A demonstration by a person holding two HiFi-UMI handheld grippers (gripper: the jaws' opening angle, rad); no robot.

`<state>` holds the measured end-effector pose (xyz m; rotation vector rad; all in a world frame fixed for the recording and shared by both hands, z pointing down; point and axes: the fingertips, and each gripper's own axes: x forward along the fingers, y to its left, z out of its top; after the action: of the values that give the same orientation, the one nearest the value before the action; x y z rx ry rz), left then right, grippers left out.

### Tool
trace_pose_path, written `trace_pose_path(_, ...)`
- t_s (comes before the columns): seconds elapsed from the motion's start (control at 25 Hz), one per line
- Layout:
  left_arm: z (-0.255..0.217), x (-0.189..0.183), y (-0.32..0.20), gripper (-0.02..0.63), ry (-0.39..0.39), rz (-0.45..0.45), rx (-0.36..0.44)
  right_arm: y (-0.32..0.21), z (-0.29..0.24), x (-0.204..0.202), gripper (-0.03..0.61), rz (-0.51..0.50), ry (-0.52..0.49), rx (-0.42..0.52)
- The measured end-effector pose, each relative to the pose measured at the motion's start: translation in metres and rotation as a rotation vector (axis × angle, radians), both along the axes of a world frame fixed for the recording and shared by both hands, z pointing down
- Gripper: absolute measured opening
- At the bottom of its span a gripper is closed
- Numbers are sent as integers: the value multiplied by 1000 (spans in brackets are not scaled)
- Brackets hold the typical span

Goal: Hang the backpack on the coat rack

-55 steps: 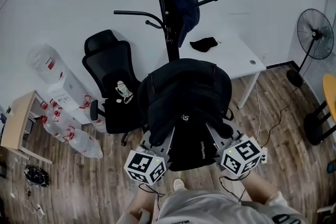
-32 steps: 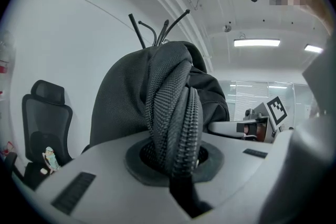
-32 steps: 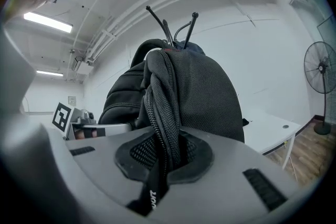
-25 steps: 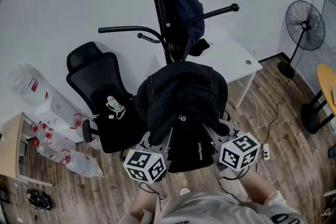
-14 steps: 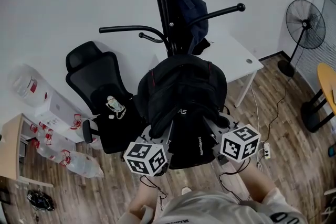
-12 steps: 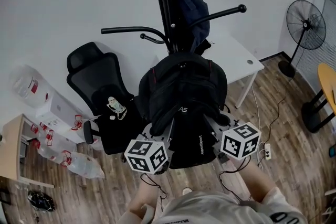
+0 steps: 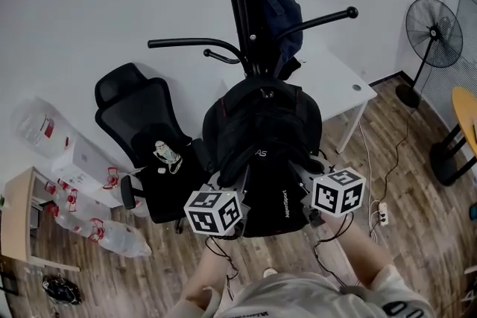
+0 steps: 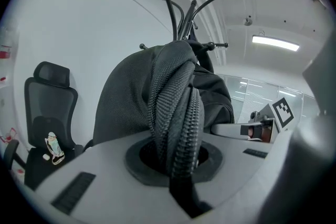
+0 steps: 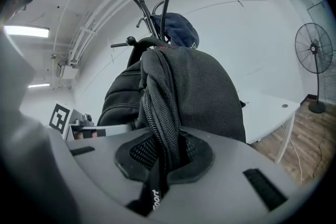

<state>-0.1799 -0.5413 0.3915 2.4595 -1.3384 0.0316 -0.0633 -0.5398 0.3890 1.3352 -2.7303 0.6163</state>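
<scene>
A black backpack (image 7: 264,138) hangs in the air in front of the black coat rack (image 7: 242,4), its top just below the rack's lower hooks. My left gripper (image 7: 226,186) is shut on the backpack's left shoulder strap (image 8: 176,113), which runs up out of the jaws. On the other side, my right gripper (image 7: 308,176) is shut on the right strap (image 9: 160,113). The strap fills the gap of the left gripper (image 8: 177,165) and of the right gripper (image 9: 160,162). A dark blue bag (image 7: 282,11) hangs on an upper hook.
A black office chair (image 7: 153,138) stands left of the rack. A white desk (image 7: 335,78) lies behind it at the right, and a standing fan (image 7: 432,33) at the far right. Packs of water bottles (image 7: 74,182) sit on the floor at the left, cables (image 7: 382,216) at the right.
Both grippers and the backpack have moved forward toward the rack. The backpack's top now sits closer under the hooks. Both grips are unchanged.
</scene>
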Motion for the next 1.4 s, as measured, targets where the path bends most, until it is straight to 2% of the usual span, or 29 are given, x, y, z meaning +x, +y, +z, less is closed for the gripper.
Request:
trace_pose_path(0.24,19,-1,-5,29,-10,5,13,-4,18,-2,35,5,-2,1)
trace_pose_path(0.44,30,0,-8,29,-47,2,59,-4,29,-2,35,-5,-10,31)
trace_pose_path(0.76,43,2,-9,29,-101,-24,150,-2,42,-3,35,20,7,131)
trace_pose_path(1.16,52,2,-12,32,-106,-55,288,-3,48,-4,37,18,79,284)
trace_pose_path(1.4,54,2,-9,44,-159,-92,347,2,50,-4,41,22,137,366)
